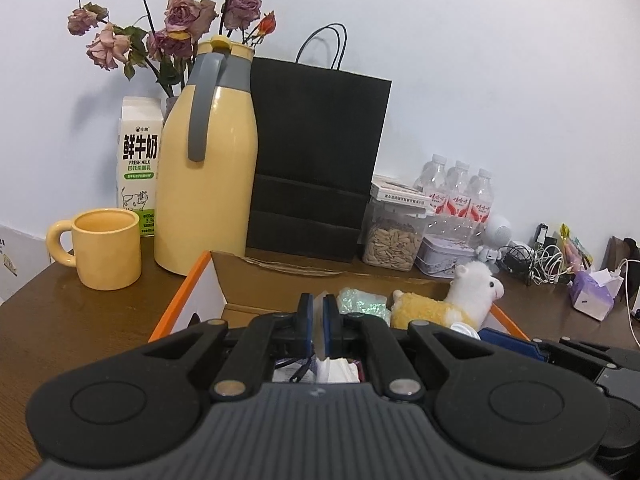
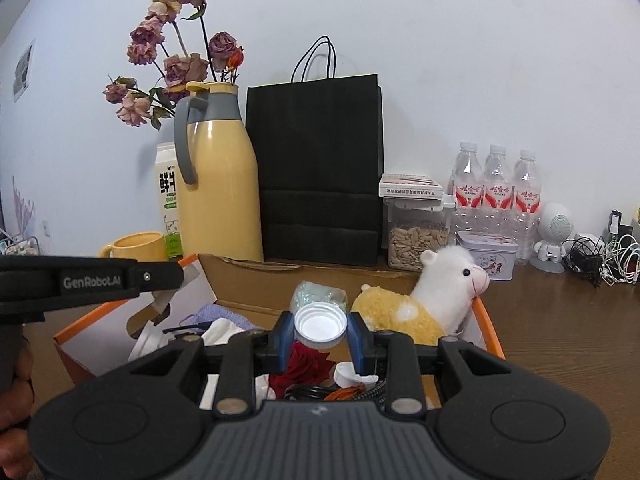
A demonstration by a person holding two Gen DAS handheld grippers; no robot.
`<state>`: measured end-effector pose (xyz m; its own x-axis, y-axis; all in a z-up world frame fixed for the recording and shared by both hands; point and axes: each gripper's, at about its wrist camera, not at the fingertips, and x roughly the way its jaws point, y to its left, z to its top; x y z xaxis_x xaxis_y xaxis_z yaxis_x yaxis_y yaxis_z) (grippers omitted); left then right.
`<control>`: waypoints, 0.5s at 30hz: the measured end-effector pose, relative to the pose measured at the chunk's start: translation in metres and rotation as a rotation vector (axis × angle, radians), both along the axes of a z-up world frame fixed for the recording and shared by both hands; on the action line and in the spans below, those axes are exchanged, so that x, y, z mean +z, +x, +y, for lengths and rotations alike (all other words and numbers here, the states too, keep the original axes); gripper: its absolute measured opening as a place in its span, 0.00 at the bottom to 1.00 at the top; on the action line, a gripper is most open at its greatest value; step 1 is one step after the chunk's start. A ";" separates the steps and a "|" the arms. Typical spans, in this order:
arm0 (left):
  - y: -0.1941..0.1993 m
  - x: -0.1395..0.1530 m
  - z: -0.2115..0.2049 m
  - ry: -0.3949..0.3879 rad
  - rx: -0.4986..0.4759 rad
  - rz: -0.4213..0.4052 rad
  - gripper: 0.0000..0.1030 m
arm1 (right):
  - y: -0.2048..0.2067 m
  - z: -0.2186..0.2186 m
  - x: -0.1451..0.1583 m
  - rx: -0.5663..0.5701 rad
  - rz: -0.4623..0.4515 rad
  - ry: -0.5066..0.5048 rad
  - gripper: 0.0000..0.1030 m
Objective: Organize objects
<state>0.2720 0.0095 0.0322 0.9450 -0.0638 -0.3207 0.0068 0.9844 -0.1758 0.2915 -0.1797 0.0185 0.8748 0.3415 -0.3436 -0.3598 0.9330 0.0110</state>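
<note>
Our right gripper [image 2: 320,330] is clamped on a small clear jar [image 2: 318,312], white cap toward the camera, holding it above the open box [image 2: 490,328]. Our left gripper [image 1: 319,320] hovers over the same box with its pads nearly together and nothing visibly between them.

We judge the sorting to be partly done. Already in the box are a plush alpaca [image 2: 424,300] leaning on its right edge, a red cloth [image 2: 304,364], white and lilac fabric, a cable and some small white bits. The jar seems to be next in, or perhaps just lifted out; we cannot tell which.

Much is left along the desk's [image 2: 560,340] back edge: flask [image 2: 218,184], mug [image 1: 106,248], milk carton [image 1: 138,160], black bag [image 2: 320,168], seed tub [image 2: 416,240], tin [image 2: 486,256], bottles [image 2: 496,192] and, toward the right corner, tangled cables [image 2: 600,256].
</note>
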 end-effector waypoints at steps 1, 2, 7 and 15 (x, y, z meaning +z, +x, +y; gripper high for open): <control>-0.001 0.000 0.000 -0.001 0.003 -0.006 0.07 | -0.001 0.000 0.000 -0.009 0.003 -0.009 0.27; -0.003 0.001 0.001 -0.001 0.007 -0.012 0.07 | -0.001 -0.001 -0.001 -0.018 0.006 -0.012 0.27; -0.005 -0.001 0.003 -0.006 0.036 -0.018 0.98 | -0.003 -0.009 -0.002 -0.078 0.003 -0.001 0.94; -0.004 -0.002 0.001 0.007 0.056 -0.011 1.00 | 0.003 -0.014 -0.006 -0.102 0.025 -0.003 1.00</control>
<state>0.2684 0.0110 0.0300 0.9505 -0.0082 -0.3105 -0.0467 0.9845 -0.1689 0.2941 -0.1933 0.0122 0.8959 0.2503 -0.3672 -0.2630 0.9647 0.0159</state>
